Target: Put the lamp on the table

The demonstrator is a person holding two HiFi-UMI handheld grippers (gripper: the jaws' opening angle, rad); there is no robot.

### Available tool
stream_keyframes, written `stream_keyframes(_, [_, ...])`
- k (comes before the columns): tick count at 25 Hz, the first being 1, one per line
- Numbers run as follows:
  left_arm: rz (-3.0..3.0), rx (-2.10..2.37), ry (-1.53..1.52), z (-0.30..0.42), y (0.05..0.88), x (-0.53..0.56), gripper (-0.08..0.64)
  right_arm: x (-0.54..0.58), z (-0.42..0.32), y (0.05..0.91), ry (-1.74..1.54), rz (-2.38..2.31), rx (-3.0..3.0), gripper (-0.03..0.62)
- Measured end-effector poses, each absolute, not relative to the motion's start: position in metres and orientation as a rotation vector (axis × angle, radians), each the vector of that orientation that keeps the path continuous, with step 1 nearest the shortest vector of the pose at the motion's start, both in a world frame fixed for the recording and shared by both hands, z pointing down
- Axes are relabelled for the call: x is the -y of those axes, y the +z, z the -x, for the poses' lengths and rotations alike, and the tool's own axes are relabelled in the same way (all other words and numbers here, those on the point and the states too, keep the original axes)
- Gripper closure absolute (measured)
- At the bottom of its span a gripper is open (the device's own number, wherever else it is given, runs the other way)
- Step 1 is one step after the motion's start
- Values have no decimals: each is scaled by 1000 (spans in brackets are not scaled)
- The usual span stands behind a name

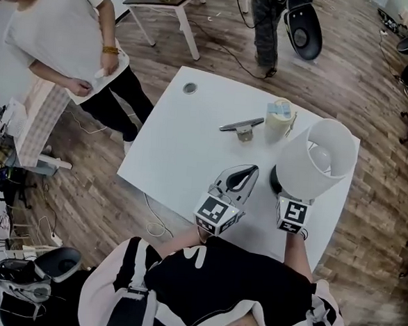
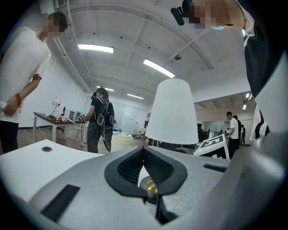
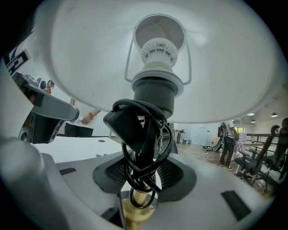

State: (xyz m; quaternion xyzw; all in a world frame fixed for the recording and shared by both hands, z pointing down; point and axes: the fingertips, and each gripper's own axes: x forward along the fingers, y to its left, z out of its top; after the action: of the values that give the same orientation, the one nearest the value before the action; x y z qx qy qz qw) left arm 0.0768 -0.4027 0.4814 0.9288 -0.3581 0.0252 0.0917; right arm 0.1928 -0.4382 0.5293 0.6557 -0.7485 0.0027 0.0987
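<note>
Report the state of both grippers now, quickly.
Left gripper: closed, holding nothing.
Right gripper: open, with the lamp stem and its wound cord between the jaws, not clamped.

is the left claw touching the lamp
Apart. The head view shows a strip of white table between the left claw and the base of the lamp; in the left gripper view the lamp stands beyond the closed jaws.
</note>
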Motion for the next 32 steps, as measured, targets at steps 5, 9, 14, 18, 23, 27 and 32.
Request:
stream_keyframes(5, [-2763, 1055, 50, -78, 476, 401, 558, 419, -188, 528, 24, -1883, 2208, 440])
stream_keyframes(9, [-2773, 1032, 58, -78, 477, 396, 558, 394, -189, 524, -25, -1860, 2217, 440])
stream_keyframes(14, [-2793, 1012, 42, -86, 474, 391, 558, 366, -213, 507, 20, -1979, 2228, 442])
stream_keyframes(18, [-2797, 1023, 37, -90, 472, 395, 558, 362, -228, 487, 12, -2034, 2190, 516])
stream_keyframes(23, [-2812, 1026, 4, -103, 464, 390, 558, 363, -234, 484, 48, -2043, 2187, 558])
stream_keyframes(27, [-2842, 1008, -4, -115, 467, 380, 558, 360, -241, 480, 41, -2079, 2214, 568])
stream_keyframes(32, [-2801, 1013, 35, -114, 485, 369, 558, 349, -247, 478, 49, -2065, 2216, 574])
